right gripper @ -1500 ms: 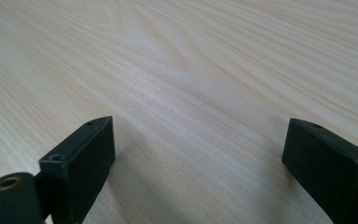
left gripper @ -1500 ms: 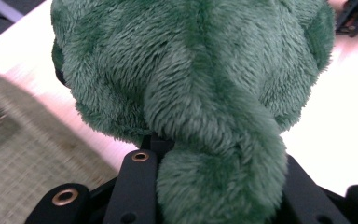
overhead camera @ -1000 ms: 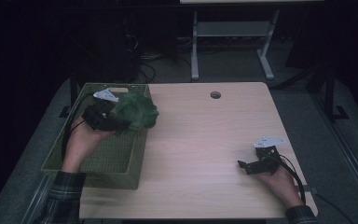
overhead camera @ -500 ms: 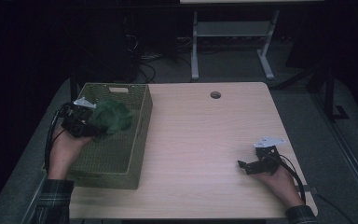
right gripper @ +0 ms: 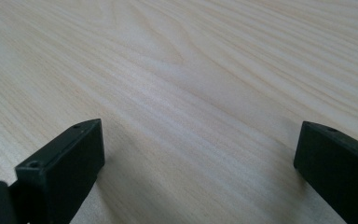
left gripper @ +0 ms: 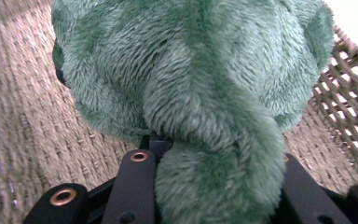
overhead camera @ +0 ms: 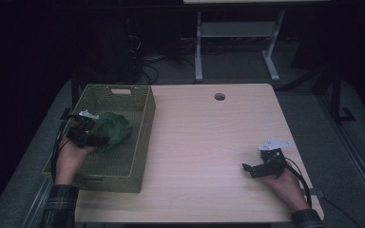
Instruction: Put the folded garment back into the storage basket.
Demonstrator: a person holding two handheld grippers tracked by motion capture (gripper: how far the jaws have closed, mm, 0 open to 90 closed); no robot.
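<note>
Inside the green wicker basket at the bench's left edge, the green plush toy hangs pinched in my left hand-held gripper, fur bulging between its jaws. I should lower it onto the woven floor before letting go. My right hand-held gripper rests agape on the bench.

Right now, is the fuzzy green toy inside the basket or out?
Inside. The green plush toy sits within the basket walls, pinched by the left gripper.
</note>
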